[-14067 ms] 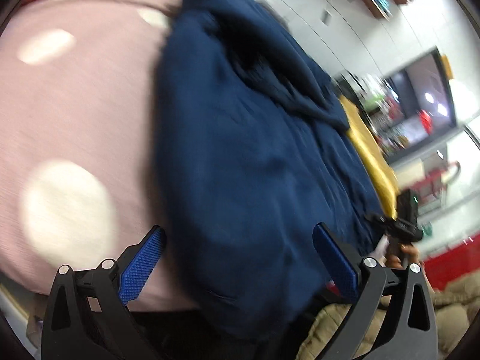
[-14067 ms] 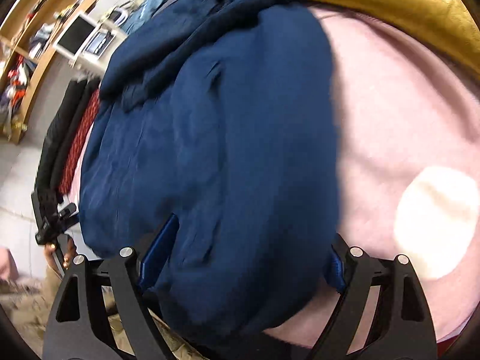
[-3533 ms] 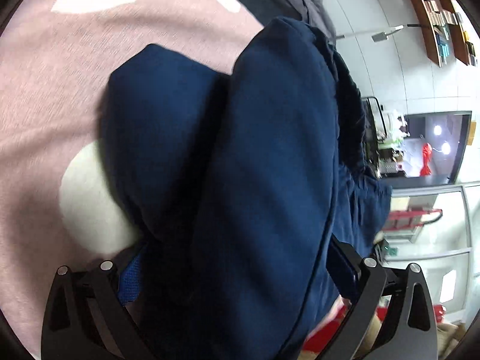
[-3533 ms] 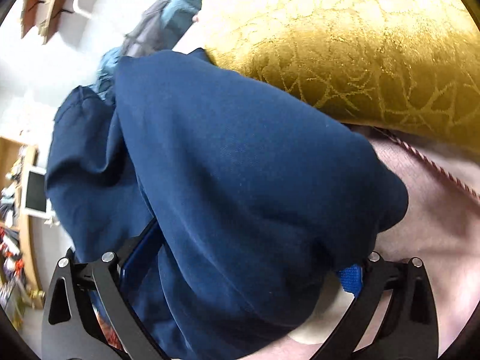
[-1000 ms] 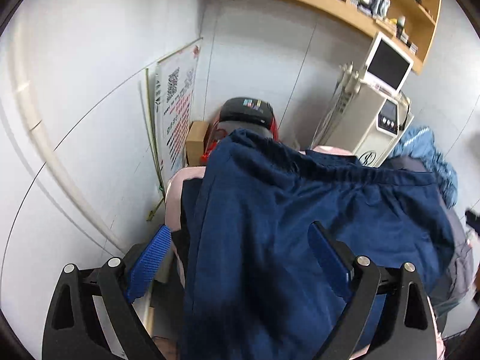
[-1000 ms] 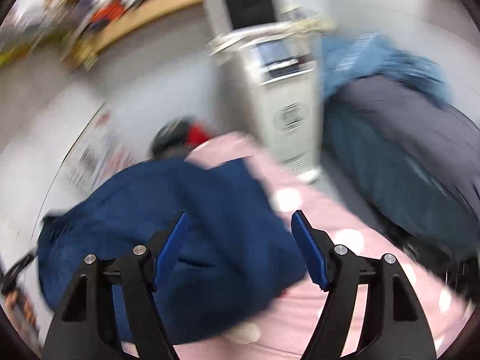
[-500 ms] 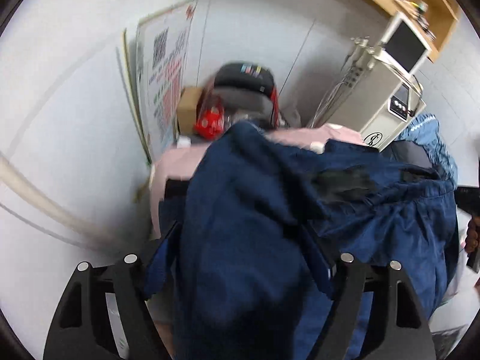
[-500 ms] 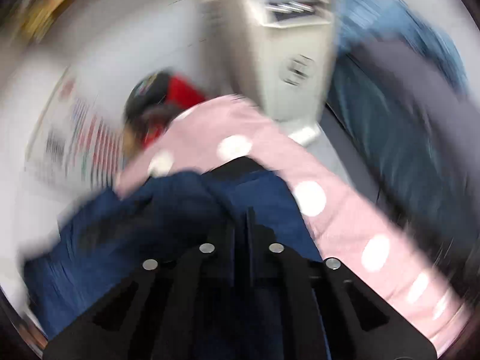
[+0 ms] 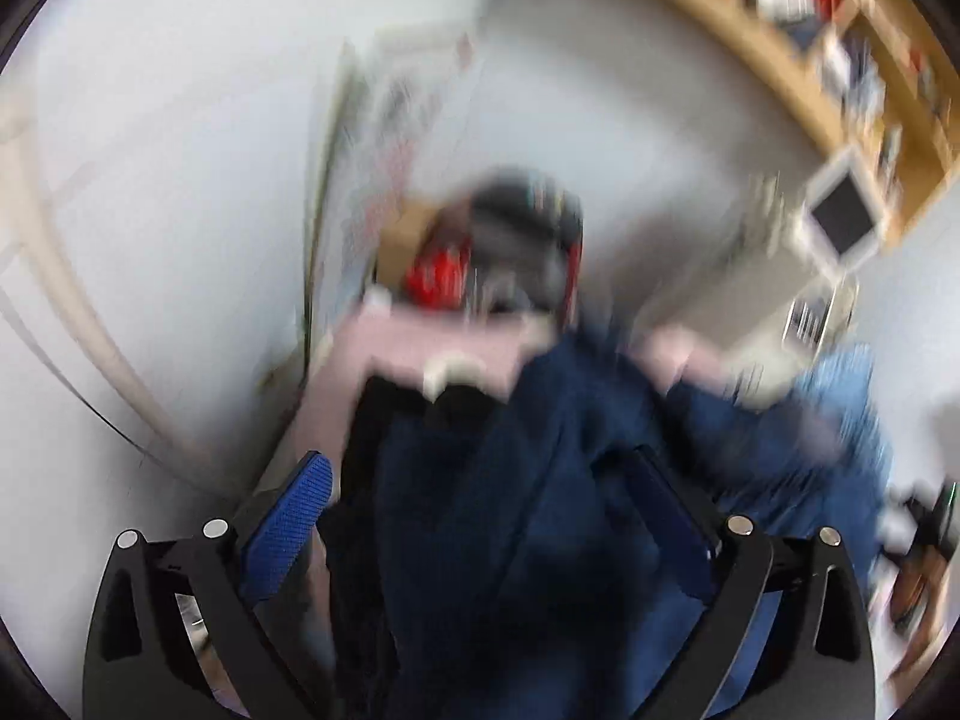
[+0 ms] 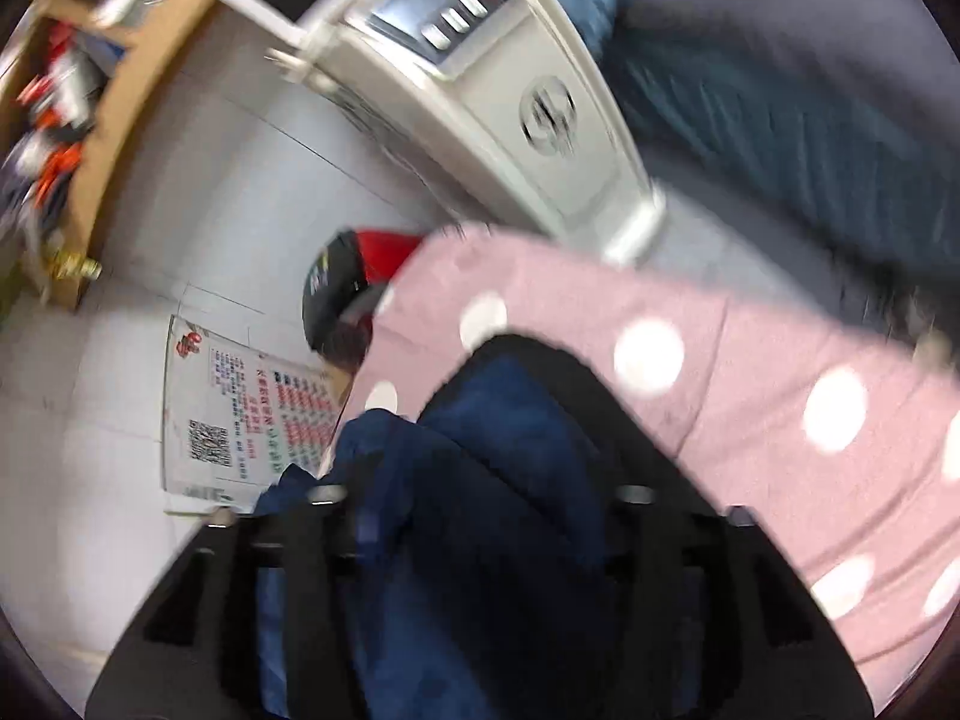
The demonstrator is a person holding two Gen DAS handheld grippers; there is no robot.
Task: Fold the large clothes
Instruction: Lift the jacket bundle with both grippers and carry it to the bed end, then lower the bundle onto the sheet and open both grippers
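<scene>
Spreading wider at this moment, the left gripper [image 9: 480,516] has its blue-padded fingers [image 9: 288,522] standing far apart, with the navy garment [image 9: 510,510] bunched in the gap; the left pad is clear of the cloth, while the right one is half buried in it, and the blur hides whether it presses. The right gripper [image 10: 480,516] is also opening, its dark fingers smeared by motion on either side of a fold of the same navy cloth, so whether they touch it cannot be told. Just beyond both grippers, the garment lies heaped on a pink polka-dot cover [image 10: 750,390], at the corner nearest the wall, partly over something black. Past that corner, ahead of the left gripper, sit a black and red bag [image 9: 522,246] and a cardboard box [image 9: 408,234]. A printed poster [image 10: 240,414] leans on the white wall to the left. Farther off to the right stands a white machine [image 10: 498,90] with a screen, and a wooden shelf [image 9: 810,72] runs along the wall above. Grey and blue clothing [image 10: 810,90] is piled at the far right.
</scene>
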